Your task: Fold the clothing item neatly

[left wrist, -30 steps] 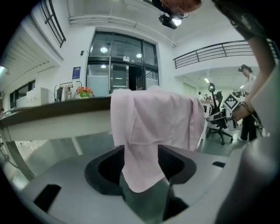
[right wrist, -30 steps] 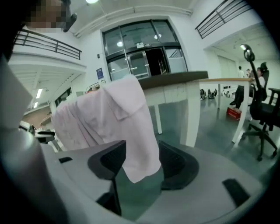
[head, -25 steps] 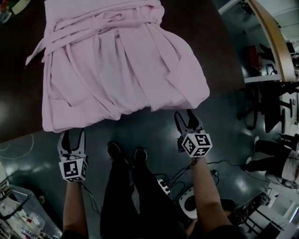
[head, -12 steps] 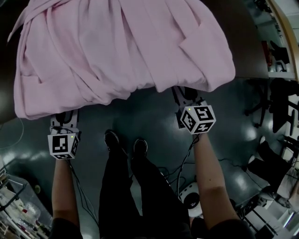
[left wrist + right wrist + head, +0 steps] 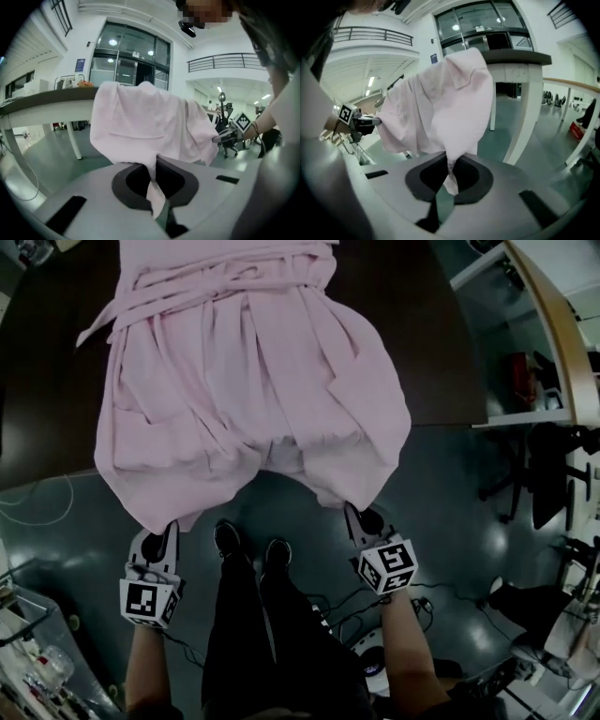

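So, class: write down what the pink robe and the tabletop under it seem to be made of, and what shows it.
The robe looks like soft matte cloth, perhaps cotton or a blend: it drapes and creases loosely. The tabletop looks like dark brown wood or laminate, smooth and flat; which one is unclear.

Open floor (image 5: 450,493) lies right of the hanging robe (image 5: 244,399); the table (image 5: 412,334) blocks beyond.
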A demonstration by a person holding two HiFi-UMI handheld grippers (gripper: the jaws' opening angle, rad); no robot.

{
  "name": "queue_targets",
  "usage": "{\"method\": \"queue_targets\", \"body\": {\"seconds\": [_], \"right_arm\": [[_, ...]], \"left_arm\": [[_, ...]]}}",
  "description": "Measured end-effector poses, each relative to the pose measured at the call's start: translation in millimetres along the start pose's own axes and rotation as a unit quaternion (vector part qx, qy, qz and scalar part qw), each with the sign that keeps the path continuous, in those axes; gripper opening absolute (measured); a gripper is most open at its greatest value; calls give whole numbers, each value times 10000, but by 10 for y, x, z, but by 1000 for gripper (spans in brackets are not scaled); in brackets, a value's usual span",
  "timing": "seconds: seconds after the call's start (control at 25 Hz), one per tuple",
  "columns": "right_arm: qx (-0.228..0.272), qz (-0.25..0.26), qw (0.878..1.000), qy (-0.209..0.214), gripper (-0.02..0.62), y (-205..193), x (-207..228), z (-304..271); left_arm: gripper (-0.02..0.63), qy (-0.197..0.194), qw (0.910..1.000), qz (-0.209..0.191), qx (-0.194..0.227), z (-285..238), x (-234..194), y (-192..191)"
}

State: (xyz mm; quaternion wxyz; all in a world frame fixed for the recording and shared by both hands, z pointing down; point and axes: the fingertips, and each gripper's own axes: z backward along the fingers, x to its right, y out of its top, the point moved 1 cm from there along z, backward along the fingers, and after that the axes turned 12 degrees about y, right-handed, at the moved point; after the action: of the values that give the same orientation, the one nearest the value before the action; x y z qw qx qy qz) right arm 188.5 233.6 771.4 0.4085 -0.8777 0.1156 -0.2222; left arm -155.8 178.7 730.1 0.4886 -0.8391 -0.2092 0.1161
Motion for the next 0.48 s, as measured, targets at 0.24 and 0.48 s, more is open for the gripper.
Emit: {"method": "queue_targets", "body": {"seconds": [0.24, 0.48], "right_arm": [[115, 174, 9991, 372, 9, 628, -508, 823], [826, 931, 9904, 598, 9, 1905, -782, 1295]], "left_arm": [[15, -242, 9977, 515, 381, 849, 18, 972], [15, -278, 9922, 592, 1063, 1338, -163, 1974]]}}
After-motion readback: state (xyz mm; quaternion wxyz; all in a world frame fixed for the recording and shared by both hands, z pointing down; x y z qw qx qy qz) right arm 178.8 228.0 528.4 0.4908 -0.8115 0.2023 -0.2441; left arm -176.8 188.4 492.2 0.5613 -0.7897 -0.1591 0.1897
